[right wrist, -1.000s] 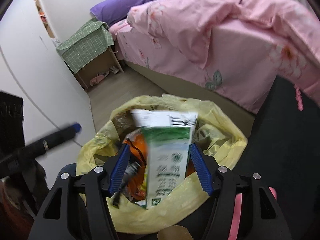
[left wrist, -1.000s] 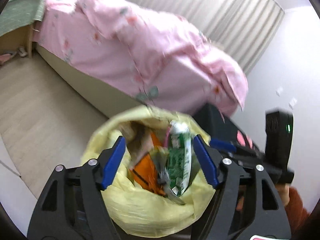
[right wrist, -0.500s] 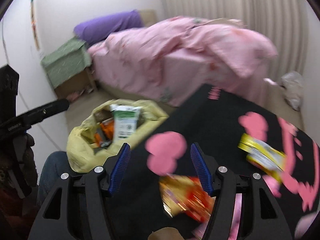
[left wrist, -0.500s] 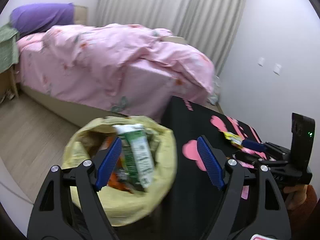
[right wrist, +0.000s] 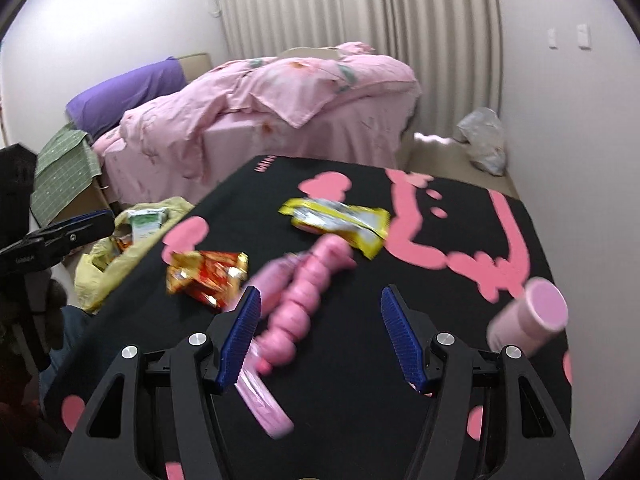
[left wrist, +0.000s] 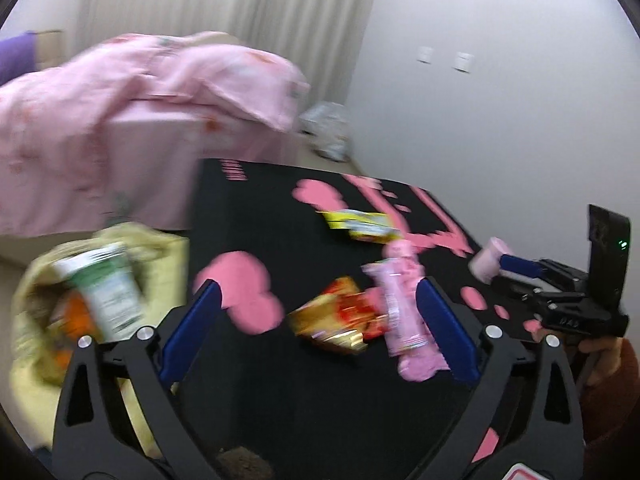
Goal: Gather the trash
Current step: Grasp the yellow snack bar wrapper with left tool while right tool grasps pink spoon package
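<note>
A yellow trash bag (left wrist: 28, 364) (right wrist: 96, 276) hangs at the table's left edge with a green-and-white carton (left wrist: 100, 288) (right wrist: 146, 222) sticking out. On the black table (left wrist: 320, 380) (right wrist: 360, 380) lie a red-gold wrapper (left wrist: 340, 320) (right wrist: 206, 272), a pink wrapper (left wrist: 404, 312) (right wrist: 296, 304), a yellow wrapper (left wrist: 360, 226) (right wrist: 340, 220) and a pink cup (right wrist: 532, 316) (left wrist: 488, 264). My left gripper (left wrist: 320, 332) is open and empty above the red-gold wrapper. My right gripper (right wrist: 320, 336) is open and empty over the pink wrapper.
A bed with a pink duvet (right wrist: 260, 96) (left wrist: 120, 100) stands behind the table. A purple pillow (right wrist: 120, 92) and a green checked cloth on a bedside box (right wrist: 60, 172) are at the left. A clear plastic bag (right wrist: 484, 140) lies by the curtain.
Both grippers have swung from above the trash bag to the right over the table. The carton that the right gripper held now sits in the bag.
</note>
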### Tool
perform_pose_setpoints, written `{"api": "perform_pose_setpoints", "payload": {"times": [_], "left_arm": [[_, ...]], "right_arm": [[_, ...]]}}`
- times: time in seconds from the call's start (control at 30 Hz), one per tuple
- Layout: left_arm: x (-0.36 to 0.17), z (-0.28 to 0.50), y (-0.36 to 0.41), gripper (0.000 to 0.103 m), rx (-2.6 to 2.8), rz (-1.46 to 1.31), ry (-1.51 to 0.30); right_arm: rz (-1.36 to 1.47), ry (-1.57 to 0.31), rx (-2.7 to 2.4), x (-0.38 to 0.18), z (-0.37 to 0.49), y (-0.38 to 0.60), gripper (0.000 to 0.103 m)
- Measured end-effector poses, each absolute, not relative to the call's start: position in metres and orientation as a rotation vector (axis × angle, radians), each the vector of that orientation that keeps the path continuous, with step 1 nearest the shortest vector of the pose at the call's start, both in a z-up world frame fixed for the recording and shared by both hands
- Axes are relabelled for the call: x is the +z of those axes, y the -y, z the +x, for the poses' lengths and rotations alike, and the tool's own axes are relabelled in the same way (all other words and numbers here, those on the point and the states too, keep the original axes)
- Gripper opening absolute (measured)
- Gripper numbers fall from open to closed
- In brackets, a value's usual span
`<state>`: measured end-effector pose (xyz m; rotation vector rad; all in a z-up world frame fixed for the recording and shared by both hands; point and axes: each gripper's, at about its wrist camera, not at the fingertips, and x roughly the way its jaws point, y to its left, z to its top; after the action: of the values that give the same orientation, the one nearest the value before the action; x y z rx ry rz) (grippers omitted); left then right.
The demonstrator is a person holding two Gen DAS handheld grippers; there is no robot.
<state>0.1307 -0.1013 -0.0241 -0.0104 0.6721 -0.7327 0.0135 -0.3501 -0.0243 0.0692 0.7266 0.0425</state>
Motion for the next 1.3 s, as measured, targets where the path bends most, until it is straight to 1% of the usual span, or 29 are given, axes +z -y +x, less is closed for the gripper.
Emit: {"api": "perform_pose_setpoints", "payload": {"times": [0.07, 0.27, 0.33, 0.43, 0.53, 0.63, 0.67, 0.7, 0.77, 0.83, 0.93, 1.0, 1.13, 1.2, 1.3], "left_arm": [[-0.025, 0.144, 0.129, 0.093, -0.833, 0.04, -0.651], [-0.031, 0.197, 0.231, 0.093, -1.081, 0.31, -0.707], [-0.043, 0.211, 0.27, 0.093, -1.124, 0.458, -0.737], [-0.065, 0.225, 0.307, 0.093, -1.113, 0.61, -0.744], [-0.087, 0.249, 0.333, 0.094, -1.103, 0.674, -0.844], [-0.095, 0.271, 0.336, 0.094, -1.086, 0.617, -0.967], [-0.098, 0.279, 0.336, 0.092, -1.078, 0.576, -1.032], [-0.1, 0.285, 0.333, 0.087, -1.069, 0.532, -1.078], [-0.098, 0.286, 0.327, 0.078, -1.043, 0.524, -1.063], [-0.097, 0.283, 0.32, 0.078, -1.034, 0.526, -1.059], [-0.094, 0.276, 0.309, 0.072, -0.999, 0.525, -1.064], [-0.091, 0.273, 0.297, 0.06, -0.969, 0.492, -1.077], [-0.085, 0.261, 0.274, 0.054, -0.887, 0.47, -1.065], [-0.081, 0.251, 0.261, 0.046, -0.858, 0.46, -1.057], [-0.076, 0.239, 0.249, 0.037, -0.833, 0.424, -1.053]], "right_arm": [[0.066, -0.733, 0.033, -0.031, 0.005, 0.359, 0.06], [0.119, -0.774, 0.043, -0.052, -0.009, 0.373, 0.059], [0.151, -0.783, 0.057, -0.059, -0.012, 0.377, 0.059], [0.185, -0.79, 0.079, -0.068, -0.016, 0.38, 0.06], [0.18, -0.8, 0.114, -0.075, -0.019, 0.378, 0.059], [0.162, -0.812, 0.129, -0.079, -0.018, 0.375, 0.059], [0.166, -0.814, 0.133, -0.08, -0.017, 0.375, 0.059], [0.174, -0.814, 0.138, -0.082, -0.017, 0.376, 0.059], [0.21, -0.814, 0.155, -0.083, -0.015, 0.378, 0.059], [0.234, -0.808, 0.159, -0.083, -0.015, 0.38, 0.059], [0.221, -0.817, 0.144, -0.084, -0.015, 0.378, 0.059], [0.217, -0.818, 0.142, -0.083, -0.015, 0.378, 0.06], [0.219, -0.818, 0.131, -0.082, -0.017, 0.376, 0.059], [0.206, -0.828, 0.104, -0.082, -0.016, 0.376, 0.059], [0.21, -0.827, 0.09, -0.08, -0.018, 0.375, 0.059]]}}
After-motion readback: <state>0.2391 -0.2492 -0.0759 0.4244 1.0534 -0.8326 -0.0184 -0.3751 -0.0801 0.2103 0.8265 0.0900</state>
